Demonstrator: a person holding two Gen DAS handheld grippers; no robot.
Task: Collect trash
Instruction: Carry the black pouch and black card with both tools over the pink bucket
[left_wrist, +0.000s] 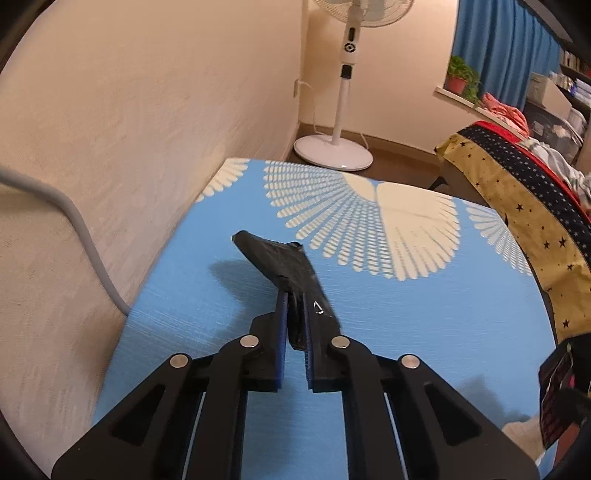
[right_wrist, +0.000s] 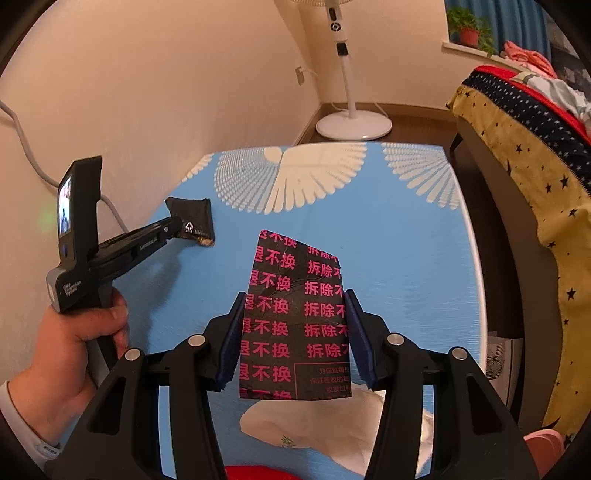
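Over the blue desk (left_wrist: 424, 332) we have both pickups made: the left gripper (left_wrist: 294, 295) has its jaws nearly closed on a small black wrapper (left_wrist: 280, 258), clear of the cloth, its shadow lying at nine o'clock of it, and the right gripper (right_wrist: 293, 325) has its jaws about half wide, pads pressed on the two edges of a black packet (right_wrist: 295, 314) printed in pink. We judge the grasping step done and the carry due next; it calls for a bin, and we see none in either view, so both pieces must be kept pinched while one is found. A white tissue (right_wrist: 314, 428) lies on the desk at six o'clock under the packet and looks like trash left to collect. The desk wears a blue cloth with white fan shapes and sits against a cream wall (left_wrist: 147, 110). A standing fan (left_wrist: 345, 92) is at twelve o'clock, a starred yellow cover (left_wrist: 517, 206) at three, a potted plant (left_wrist: 460, 77) on the sill at one.
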